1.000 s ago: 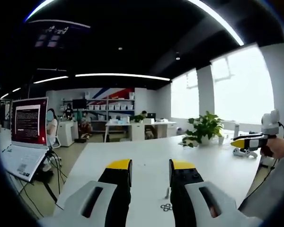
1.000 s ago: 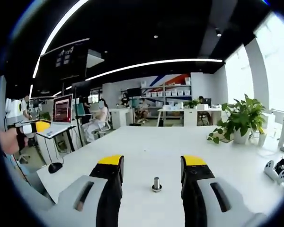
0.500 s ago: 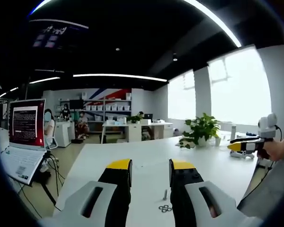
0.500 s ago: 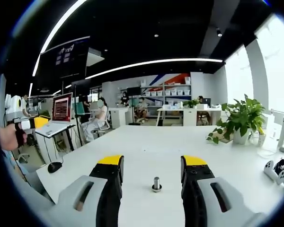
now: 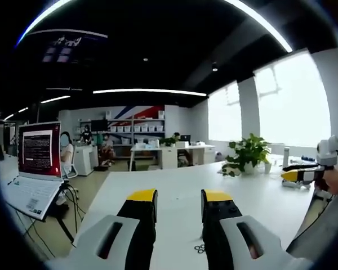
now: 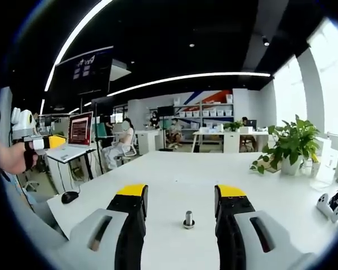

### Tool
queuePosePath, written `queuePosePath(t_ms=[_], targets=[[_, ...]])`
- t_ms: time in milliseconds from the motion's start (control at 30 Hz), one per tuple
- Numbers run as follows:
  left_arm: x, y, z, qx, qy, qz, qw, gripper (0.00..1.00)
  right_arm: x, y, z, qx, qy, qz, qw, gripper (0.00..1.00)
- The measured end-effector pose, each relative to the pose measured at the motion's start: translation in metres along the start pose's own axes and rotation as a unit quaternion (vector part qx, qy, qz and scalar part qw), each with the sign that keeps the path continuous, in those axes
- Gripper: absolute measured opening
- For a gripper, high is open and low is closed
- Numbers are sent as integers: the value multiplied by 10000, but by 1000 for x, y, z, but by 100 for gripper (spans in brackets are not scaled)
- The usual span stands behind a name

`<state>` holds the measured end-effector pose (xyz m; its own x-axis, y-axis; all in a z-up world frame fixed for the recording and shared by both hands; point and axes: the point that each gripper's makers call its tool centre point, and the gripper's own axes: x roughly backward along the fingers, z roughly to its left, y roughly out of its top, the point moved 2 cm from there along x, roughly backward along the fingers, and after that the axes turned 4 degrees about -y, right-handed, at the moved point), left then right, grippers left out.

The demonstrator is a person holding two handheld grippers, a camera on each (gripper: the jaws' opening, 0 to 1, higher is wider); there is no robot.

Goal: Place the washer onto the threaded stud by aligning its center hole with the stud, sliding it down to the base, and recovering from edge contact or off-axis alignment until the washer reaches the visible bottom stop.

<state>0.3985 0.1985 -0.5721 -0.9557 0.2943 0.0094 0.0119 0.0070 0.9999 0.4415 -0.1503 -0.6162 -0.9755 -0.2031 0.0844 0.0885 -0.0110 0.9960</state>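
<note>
In the right gripper view a short threaded stud (image 6: 188, 219) stands upright on the white table (image 6: 174, 174), between and a little beyond the tips of my open right gripper (image 6: 180, 198), which holds nothing. In the left gripper view a few small washers (image 5: 199, 248) lie flat on the table (image 5: 169, 185), partly hidden beside the right jaw of my open, empty left gripper (image 5: 178, 198). The right gripper (image 5: 304, 173) also shows at the far right of the left gripper view, held in a hand. The left gripper (image 6: 36, 143) shows at the far left of the right gripper view.
An open laptop (image 5: 31, 169) stands off the table's left side on a stand with cables. A potted plant (image 6: 287, 147) and a white controller (image 6: 329, 205) sit toward the table's right edge. People sit at desks far behind.
Both views drifted slightly with the hands. In the left gripper view the stud has slid out of sight behind the right jaw and the washers sit lower. Neither gripper changed its opening.
</note>
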Motion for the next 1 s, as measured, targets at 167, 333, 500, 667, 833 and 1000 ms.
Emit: queuePosePath(t_ms=[167,333,500,667,833,1000], targets=[[0,3,0,-51,53,-5,10000,29,0,-2,6,110,95,28,9999,49],[-4,2,-3,-82,89,29,9999,29,-1,-2,9,115,135,36,9998,49],[-11,-4,-6,-47,100,85,9999,29,-1,-4,10,93,179,69,9998,49],[-17,-10,-13,-55,71,103,9999,29,-1,-3,11,30,201,48,9998,48],[-24,-23,-14,-6,69,183,9998,29,1,-3,8,-3,151,66,9999,48],[-30,-42,-13,51,64,346,9994,29,-1,-4,9,-7,162,74,9998,48]])
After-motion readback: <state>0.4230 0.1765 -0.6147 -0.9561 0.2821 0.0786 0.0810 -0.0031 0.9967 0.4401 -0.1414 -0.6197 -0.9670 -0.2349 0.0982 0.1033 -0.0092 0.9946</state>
